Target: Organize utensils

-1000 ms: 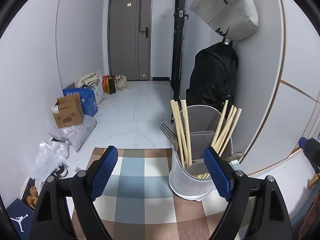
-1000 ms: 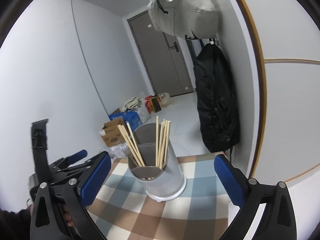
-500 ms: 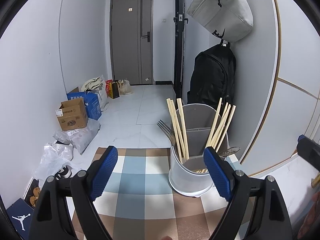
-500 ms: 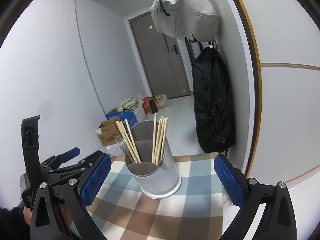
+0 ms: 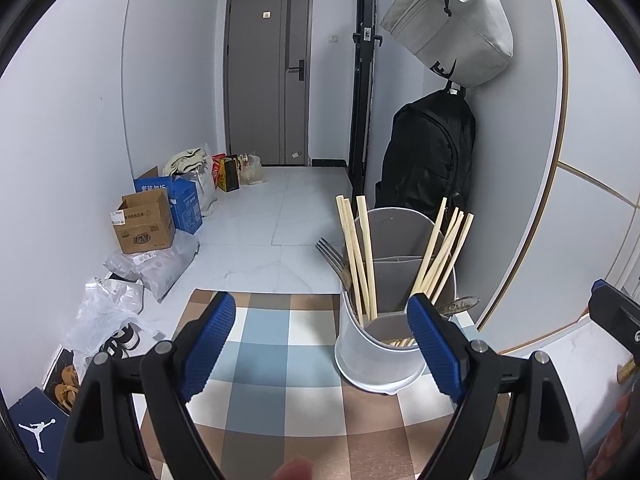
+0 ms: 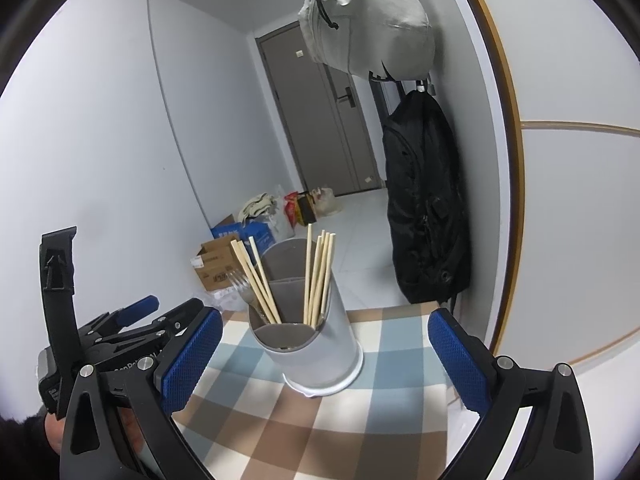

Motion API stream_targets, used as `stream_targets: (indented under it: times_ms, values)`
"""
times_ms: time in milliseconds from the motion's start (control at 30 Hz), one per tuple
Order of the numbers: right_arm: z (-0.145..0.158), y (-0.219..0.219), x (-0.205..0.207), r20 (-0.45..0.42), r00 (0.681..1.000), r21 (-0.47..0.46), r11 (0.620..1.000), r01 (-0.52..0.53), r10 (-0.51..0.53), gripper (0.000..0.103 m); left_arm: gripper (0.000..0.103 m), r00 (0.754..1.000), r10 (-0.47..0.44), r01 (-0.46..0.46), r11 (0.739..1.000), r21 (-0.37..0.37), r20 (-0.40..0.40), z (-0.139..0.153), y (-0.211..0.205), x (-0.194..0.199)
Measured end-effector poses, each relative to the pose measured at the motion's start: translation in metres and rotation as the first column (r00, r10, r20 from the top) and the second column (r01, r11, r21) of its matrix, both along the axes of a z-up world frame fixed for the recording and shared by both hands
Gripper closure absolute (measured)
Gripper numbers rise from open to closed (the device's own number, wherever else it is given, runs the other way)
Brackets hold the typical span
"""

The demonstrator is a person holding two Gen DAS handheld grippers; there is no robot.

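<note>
Chopsticks point(image 6: 256, 280) stand upright in a divided holder point(image 6: 316, 344) on the checked cloth point(image 6: 400, 364), dead ahead of the right claw point(image 6: 324, 356) (wide open, empty); left claw point(image 5: 320, 344), likewise open, has it off right.

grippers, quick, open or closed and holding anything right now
Left gripper: open, holding nothing.
Right gripper: open, holding nothing.
</note>
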State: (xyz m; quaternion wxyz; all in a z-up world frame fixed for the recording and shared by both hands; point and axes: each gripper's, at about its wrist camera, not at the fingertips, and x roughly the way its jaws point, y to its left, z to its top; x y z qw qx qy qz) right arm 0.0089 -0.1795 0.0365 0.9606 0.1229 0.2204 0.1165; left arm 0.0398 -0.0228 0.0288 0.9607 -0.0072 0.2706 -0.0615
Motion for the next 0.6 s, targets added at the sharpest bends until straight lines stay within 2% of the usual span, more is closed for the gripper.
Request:
stream_targets:
  times_ms: [600]
  values:
    - [-0.0003, 0.0008, -0.0009, 0.000, 1.000, 0.006, 1.000, -0.004, 0.004, 0.000, 0.019, 1.000, -0.006, 0.006, 1.000, -0.019, -0.003, -0.0010, 0.0005, 0.0000]
